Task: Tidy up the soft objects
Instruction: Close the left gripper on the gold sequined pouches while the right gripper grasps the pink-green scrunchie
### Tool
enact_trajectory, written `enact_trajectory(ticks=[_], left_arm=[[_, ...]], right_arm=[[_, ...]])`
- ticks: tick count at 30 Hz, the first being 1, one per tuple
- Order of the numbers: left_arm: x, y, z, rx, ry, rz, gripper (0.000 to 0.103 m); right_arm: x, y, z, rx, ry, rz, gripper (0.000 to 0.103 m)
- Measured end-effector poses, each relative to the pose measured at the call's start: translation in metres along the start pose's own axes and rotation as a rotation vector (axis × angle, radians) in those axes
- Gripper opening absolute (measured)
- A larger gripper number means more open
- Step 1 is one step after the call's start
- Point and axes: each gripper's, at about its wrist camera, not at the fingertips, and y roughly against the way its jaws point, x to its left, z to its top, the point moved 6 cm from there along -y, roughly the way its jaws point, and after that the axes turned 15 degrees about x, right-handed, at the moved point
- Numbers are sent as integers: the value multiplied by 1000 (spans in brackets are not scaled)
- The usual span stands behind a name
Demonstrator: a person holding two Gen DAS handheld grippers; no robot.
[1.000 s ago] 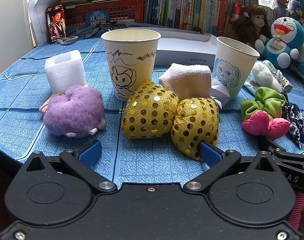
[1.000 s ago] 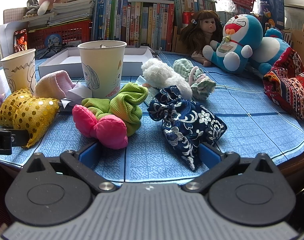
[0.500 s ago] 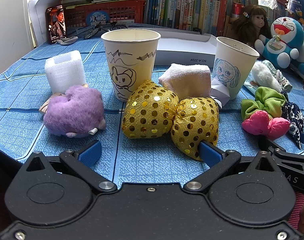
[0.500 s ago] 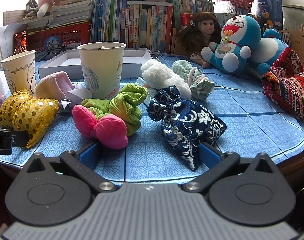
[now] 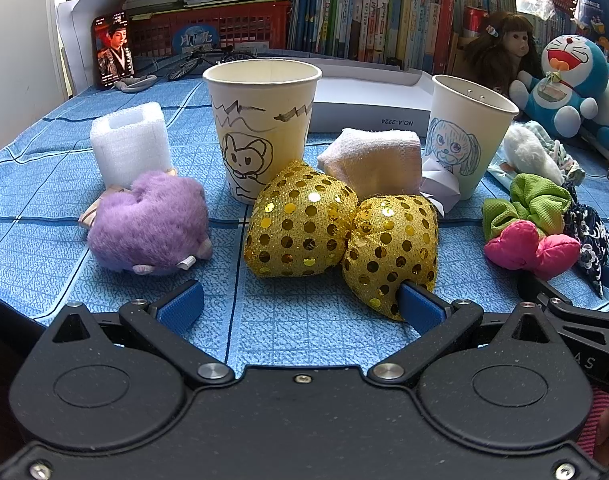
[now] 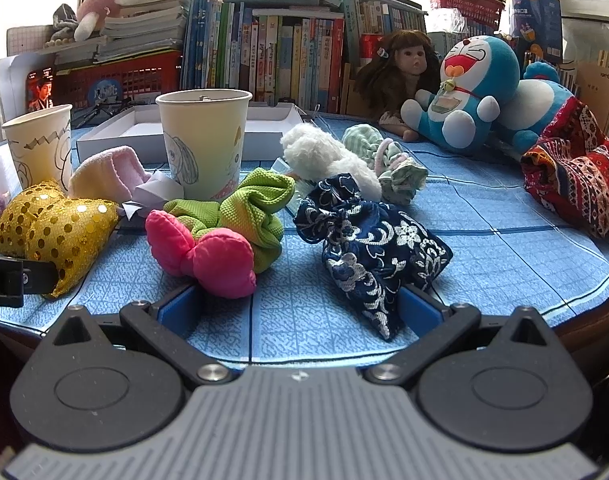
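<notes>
Lying on the blue cloth (image 5: 44, 208): soft goods, counted. Paper cups, two: one with a cat-like drawing (image 5: 262, 128), one with a long-eared dog drawing (image 5: 466, 136), both upright. Gold sequin bow (image 5: 340, 232), one, two lobes, in front of the first cup. Purple plush (image 5: 148, 226), one, left of the bow. White foam block (image 5: 130, 148), one, behind the plush. Folded pale towel (image 5: 374, 164), one, between the cups. Pink bow (image 6: 202, 250), one, touching the green scrunchie (image 6: 250, 210), one. Navy floral pouch (image 6: 374, 246), one, just right of the scrunchie. White fluffy piece (image 6: 328, 158), one, behind the pouch. White shallow box (image 6: 122, 134), one, behind the cups.

Left gripper (image 5: 300, 306): low at the near table edge, level, jaws spread wide and empty; right blue fingertip touching the sequin bow's near lobe.

Right gripper (image 6: 298, 306): same low level pose, jaws spread wide and empty; pink bow by the left fingertip, pouch tip by the right.
</notes>
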Motion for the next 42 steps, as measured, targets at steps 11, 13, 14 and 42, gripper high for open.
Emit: enact_trajectory(ticks=[11,13,14,42], left_arm=[[2,7,-11,-84,-17,-9,103],[3,11,-12,-80,-22,-33,101],[4,14,-12,-84,-24,-46,98],[1,34,9,-211,-43,-82,95]], right_arm=[[0,3,-3,-38,-13,-10,103],[2,10,-6,-71,8,6,103],[4,13,-8,-84,19,17,103],[31,3,19,-127,44,201,71]])
